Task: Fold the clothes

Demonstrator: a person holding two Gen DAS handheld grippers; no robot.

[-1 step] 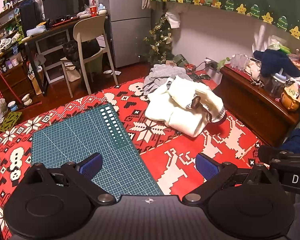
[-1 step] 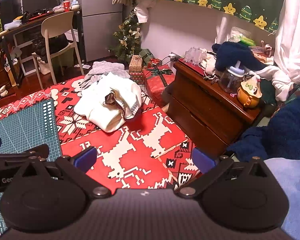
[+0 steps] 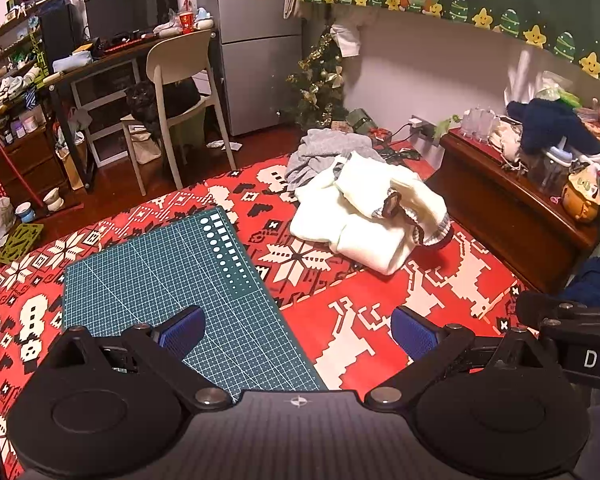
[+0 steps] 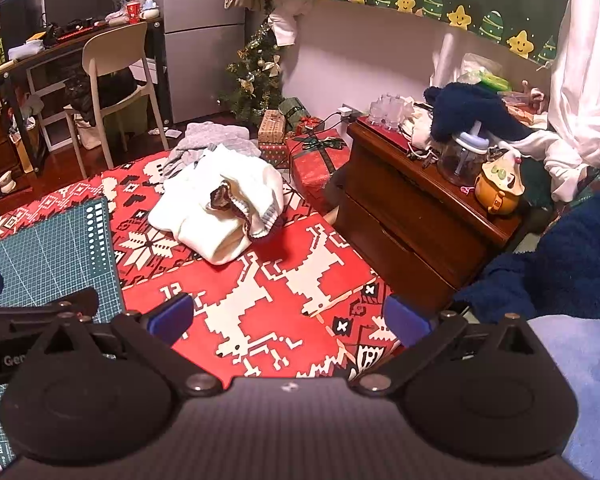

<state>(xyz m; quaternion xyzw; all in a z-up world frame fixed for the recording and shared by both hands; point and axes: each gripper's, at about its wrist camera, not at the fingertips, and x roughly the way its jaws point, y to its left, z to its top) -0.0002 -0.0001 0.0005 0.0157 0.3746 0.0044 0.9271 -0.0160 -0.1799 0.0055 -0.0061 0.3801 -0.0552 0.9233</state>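
Hiding part of grey garment [image 3: 324,148], white sweater [image 3: 364,216]

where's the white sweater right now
The white sweater lies crumpled on the red blanket, right of the green cutting mat, a grey garment behind it.

Both tools are built alike. The left tool [image 3: 296,330] has a dark grey ribbed body with a small white compass-like mark at its front edge, flanked by two round black discs. Black angled arms run forward from silver screws to fingers [image 3: 182,330] tipped with blue textured pads. The right tool [image 4: 288,316] shows the same grey body, black discs, silver screws and blue pads. White lettering sits on each tool's black side bar where it shows in the other's view.
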